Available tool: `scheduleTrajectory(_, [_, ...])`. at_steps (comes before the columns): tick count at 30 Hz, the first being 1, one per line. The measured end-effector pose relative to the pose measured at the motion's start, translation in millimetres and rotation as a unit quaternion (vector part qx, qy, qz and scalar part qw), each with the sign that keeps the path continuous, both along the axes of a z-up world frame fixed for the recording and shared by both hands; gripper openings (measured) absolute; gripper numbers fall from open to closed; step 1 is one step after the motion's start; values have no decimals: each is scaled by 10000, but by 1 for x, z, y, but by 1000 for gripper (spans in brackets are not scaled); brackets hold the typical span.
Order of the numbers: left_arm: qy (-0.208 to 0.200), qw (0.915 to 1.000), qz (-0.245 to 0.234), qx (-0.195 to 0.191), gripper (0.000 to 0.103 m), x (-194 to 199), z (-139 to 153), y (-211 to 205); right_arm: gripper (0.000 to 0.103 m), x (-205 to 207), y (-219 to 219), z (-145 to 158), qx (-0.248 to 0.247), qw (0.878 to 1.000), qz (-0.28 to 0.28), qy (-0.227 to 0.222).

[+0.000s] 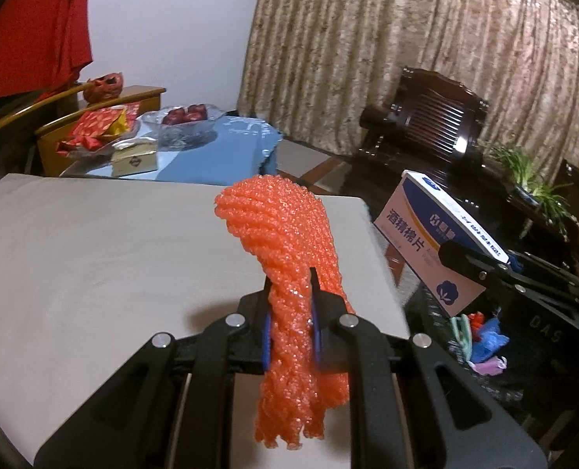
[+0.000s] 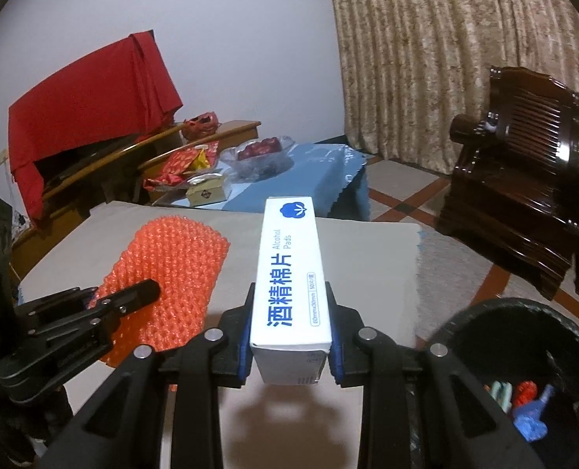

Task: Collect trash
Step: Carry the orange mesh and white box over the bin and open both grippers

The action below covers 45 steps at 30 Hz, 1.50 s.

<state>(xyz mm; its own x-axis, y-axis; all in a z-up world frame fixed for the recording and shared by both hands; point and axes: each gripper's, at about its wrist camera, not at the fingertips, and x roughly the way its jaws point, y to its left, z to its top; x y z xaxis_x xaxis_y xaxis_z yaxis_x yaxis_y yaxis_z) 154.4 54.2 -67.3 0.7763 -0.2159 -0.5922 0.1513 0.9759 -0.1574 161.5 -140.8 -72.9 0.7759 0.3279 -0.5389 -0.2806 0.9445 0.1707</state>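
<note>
An orange foam fruit net [image 1: 289, 234] hangs above the grey table [image 1: 94, 254], and my left gripper [image 1: 290, 285] is shut on its middle. My right gripper [image 2: 290, 289] is shut on a white box of alcohol pads [image 2: 289, 273], which it holds lengthwise over the table's right part. In the left wrist view the box [image 1: 426, 234] and the right gripper [image 1: 457, 258] are to the right, past the table edge. The right wrist view has the net [image 2: 172, 273] and the left gripper [image 2: 149, 287] at the left. A black bin [image 2: 465, 332] stands low on the right with bits of coloured trash [image 2: 528, 410] inside.
Behind the grey table stands a low table under a blue cloth [image 2: 320, 172] with a glass bowl of fruit [image 2: 262, 152] and red packets. A dark wooden chair [image 2: 524, 179] is at the right, before a patterned curtain [image 2: 445, 58]. A red cloth [image 2: 94, 90] drapes furniture at the left.
</note>
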Motion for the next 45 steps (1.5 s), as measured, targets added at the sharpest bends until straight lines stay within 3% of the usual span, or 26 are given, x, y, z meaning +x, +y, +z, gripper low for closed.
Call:
scheduleTrajectory(25, [-304, 9910, -1303, 45, 14, -58, 21, -120, 30, -89, -113, 12, 1, 9939, -1089, -174])
scheduleTrajectory(35, [-331, 9828, -1819, 35, 14, -47, 15, -173, 30, -99, -163, 3, -122, 9867, -1620, -105])
scheduleTrajectory(45, [-174, 9734, -2286, -18, 14, -12, -12, -235, 30, -89, -211, -15, -299, 9779, -2068, 109])
